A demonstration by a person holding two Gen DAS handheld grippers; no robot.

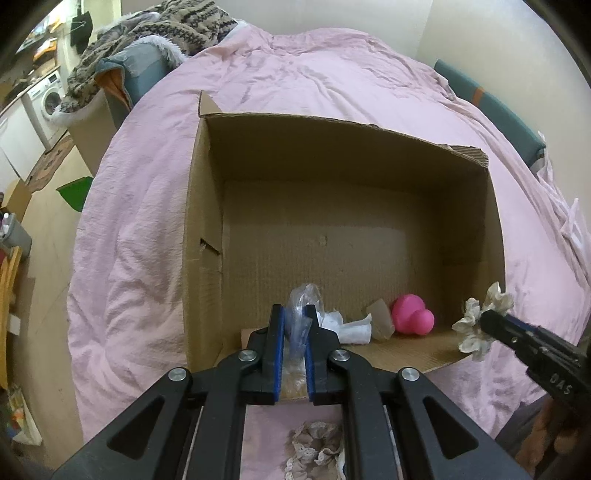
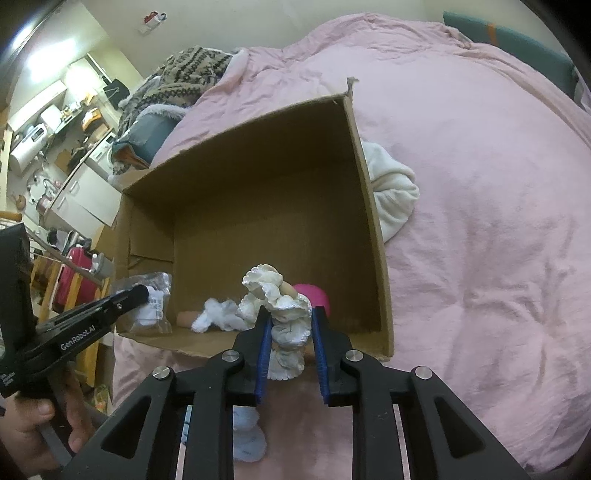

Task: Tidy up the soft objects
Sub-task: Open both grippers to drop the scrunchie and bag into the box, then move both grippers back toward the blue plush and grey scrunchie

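Note:
An open cardboard box (image 1: 207,192) (image 2: 369,206) lies on the pink bed cover. My left gripper (image 1: 295,314) is shut on a clear plastic bag (image 1: 301,317) with white cloth in it (image 2: 151,302), held at the box's near left edge. My right gripper (image 2: 290,315) is shut on a cream ruffled scrunchie (image 2: 284,314) (image 1: 476,321) at the box's near right edge. Inside the box lie a pink soft toy (image 1: 410,314) (image 2: 314,293) and a white crumpled cloth (image 1: 351,326) (image 2: 218,314).
A beige lace scrunchie (image 1: 314,446) lies on the cover under the left gripper. A white fleece bundle (image 2: 391,192) lies right of the box. A pale sock (image 2: 247,439) lies under the right gripper. A patterned blanket (image 1: 159,33) is heaped at the bed's far left.

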